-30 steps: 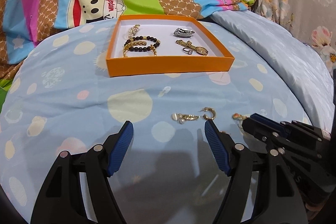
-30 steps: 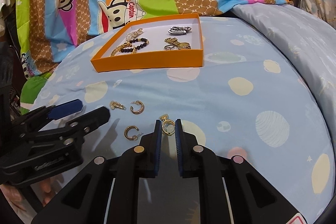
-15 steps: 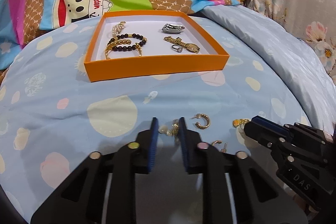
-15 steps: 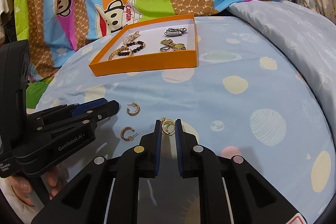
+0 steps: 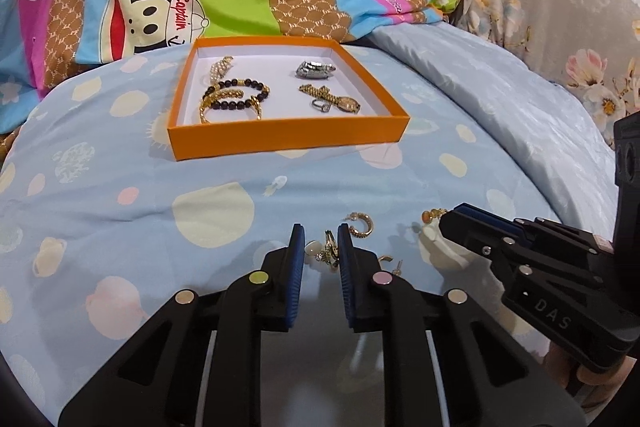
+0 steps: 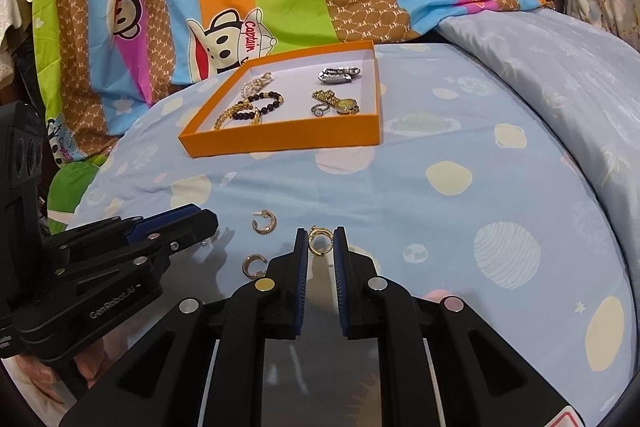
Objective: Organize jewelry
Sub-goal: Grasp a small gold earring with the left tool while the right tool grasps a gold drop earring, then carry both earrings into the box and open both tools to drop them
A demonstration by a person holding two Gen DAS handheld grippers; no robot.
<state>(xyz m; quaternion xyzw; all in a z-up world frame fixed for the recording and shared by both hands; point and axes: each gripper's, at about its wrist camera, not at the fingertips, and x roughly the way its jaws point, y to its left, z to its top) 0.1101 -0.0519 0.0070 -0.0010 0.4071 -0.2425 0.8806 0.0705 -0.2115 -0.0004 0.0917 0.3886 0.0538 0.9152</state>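
Earrings (image 5: 326, 251) pinched in left tool (image 5: 320, 247) (narrowly).

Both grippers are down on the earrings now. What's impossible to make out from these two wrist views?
- Left wrist view: second hoop earring is half hidden behind the left gripper.
- Right wrist view: pearl earring is hidden behind the left gripper.
- Either view: ring in the orange box is too small for detail.

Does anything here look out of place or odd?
Yes: two gold hoop earrings lie loose on the bedspread, outside the orange box where the other jewelry sits. Nothing looks damaged.
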